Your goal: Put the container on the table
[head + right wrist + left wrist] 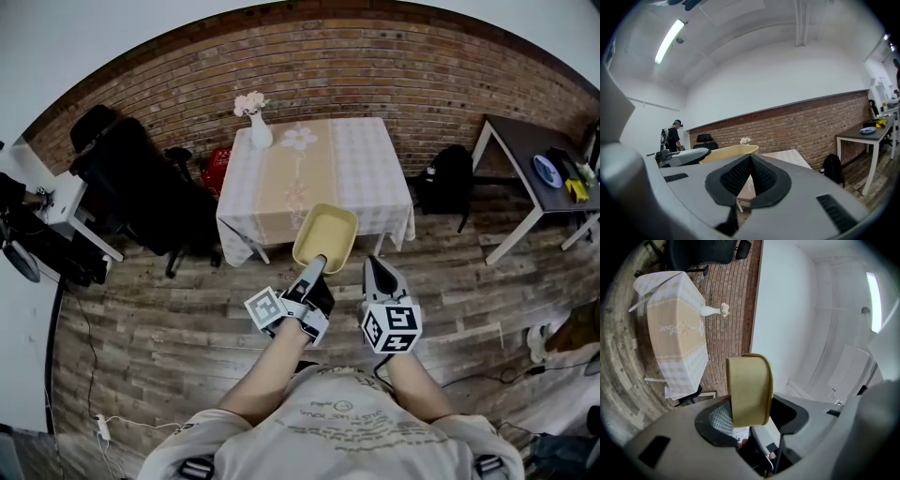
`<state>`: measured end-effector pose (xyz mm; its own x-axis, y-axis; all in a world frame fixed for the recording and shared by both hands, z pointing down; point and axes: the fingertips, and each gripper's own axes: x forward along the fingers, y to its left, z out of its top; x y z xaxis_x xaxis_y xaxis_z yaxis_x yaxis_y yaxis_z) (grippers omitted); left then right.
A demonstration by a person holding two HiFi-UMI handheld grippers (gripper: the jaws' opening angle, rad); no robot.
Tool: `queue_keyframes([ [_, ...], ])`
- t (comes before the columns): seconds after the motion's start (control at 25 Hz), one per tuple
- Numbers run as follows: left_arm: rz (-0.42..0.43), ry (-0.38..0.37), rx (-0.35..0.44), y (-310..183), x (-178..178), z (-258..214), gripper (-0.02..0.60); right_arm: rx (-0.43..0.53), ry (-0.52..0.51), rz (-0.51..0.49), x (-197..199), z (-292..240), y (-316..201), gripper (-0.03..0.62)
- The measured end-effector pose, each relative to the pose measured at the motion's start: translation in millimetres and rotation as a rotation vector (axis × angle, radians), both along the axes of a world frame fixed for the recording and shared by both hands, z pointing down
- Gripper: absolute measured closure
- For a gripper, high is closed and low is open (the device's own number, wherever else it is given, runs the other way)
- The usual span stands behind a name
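Note:
The pale yellow container (325, 237) hangs over the wooden floor just in front of the table (366, 159), which wears a checked cloth with a beige runner. My left gripper (315, 269) is shut on its near rim. In the left gripper view the container (749, 390) stands on edge between the jaws of the left gripper (752, 414), with the table (677, 329) beyond. My right gripper (379, 272) floats beside it on the right, shut and holding nothing. The right gripper view has the right gripper (751, 161) with jaws together and the container (726, 152) to their left.
A white vase of flowers (258, 127) stands at the table's far left corner. Black office chairs (131, 178) and a white desk (66, 202) crowd the left. A black backpack (450, 183) leans by the brick wall, and a dark desk (534, 155) stands right. A person (675, 136) stands far off.

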<state>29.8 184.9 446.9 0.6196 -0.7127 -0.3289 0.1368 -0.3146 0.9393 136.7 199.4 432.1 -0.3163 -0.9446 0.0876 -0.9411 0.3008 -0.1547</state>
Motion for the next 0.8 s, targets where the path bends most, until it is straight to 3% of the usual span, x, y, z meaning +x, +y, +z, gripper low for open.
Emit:
queue_keyframes([
  [0.32,-0.041,-0.035,-0.031,-1,15,16,0.367,-0.001,-0.030,-0.016,23,4,0,0.591],
  [0.8,-0.031,0.002,-0.036,-46,26,31,0.367,-0.013,0.004,-0.019,31,19,-36,0.592],
])
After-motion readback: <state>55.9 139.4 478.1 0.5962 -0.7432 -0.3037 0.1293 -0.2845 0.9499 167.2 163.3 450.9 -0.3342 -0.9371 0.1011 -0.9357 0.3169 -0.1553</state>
